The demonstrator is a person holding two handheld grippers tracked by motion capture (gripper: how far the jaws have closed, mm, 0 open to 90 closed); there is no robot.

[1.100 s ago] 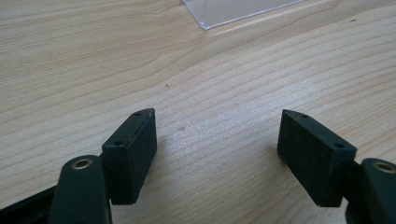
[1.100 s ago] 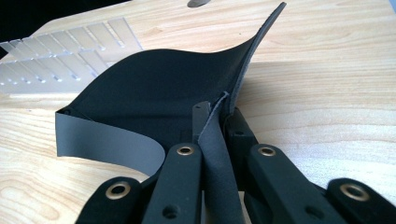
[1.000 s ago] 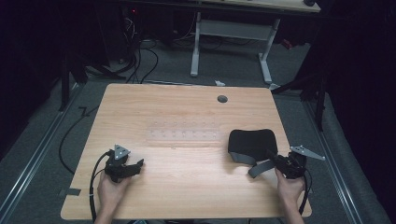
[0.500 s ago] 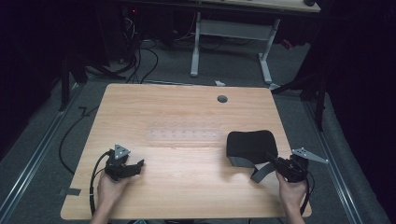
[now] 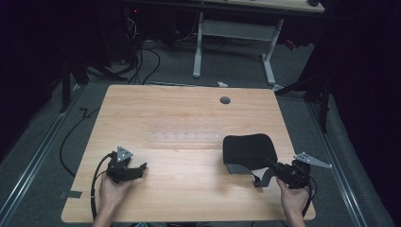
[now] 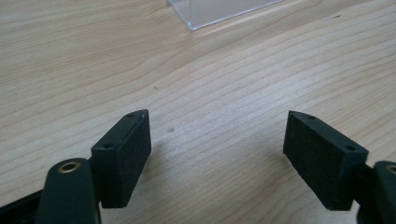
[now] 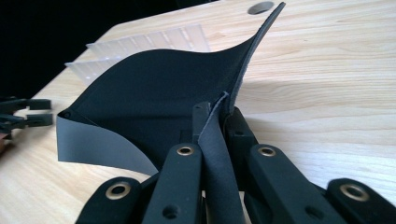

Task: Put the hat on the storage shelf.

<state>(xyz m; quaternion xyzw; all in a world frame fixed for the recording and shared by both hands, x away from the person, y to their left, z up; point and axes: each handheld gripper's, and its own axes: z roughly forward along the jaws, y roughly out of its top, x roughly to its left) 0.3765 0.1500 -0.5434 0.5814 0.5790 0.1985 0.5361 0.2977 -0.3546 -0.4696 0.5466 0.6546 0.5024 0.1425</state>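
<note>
Black mat (image 5: 247,150): flexible sheet, dark upper face, grey underside, located on the right half of the bench (image 5: 179,198), near the front edge. Gripped at its near right corner by the right claw (image 5: 270,166), jaws fully closed on the edge (image 7: 212,135); that corner lifted and curled clear of the bench, far portion resting on the wood. Left claw (image 5: 137,170) positioned low over the front left of the bench, well apart from the mat, jaws just opened wide, pads (image 6: 123,156) parted with nothing between, only bare wood beneath. Clear plastic compartment tray (image 5: 185,134) lying flat at bench centre, just beyond the mat; contents of compartments not discernible. Round cable hole (image 5: 225,100) near the far edge.
</note>
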